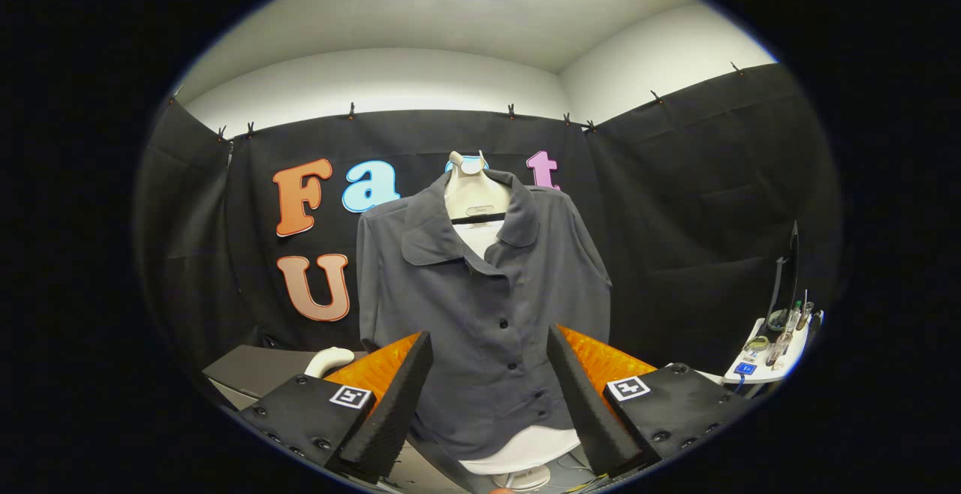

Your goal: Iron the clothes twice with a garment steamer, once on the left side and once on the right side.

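Beyond the jaws, a dark grey shirt [488, 306] hangs on a white mannequin [475, 197], buttoned down the front, collar spread, hem loose over the white base. Black cloth [676, 216] walls the booth behind it, clipped along its upper edge beneath a pale wall and ceiling [450, 21]. Left of the shirt, past one finger, lies a dark box [251, 370] with a curved white handle [330, 360] beside it. At far right a white desk [758, 374] carries small bottles. The gripper [488, 347] stands with jaws spread wide, holding nothing, the shirt's lower front framed between them but well ahead.
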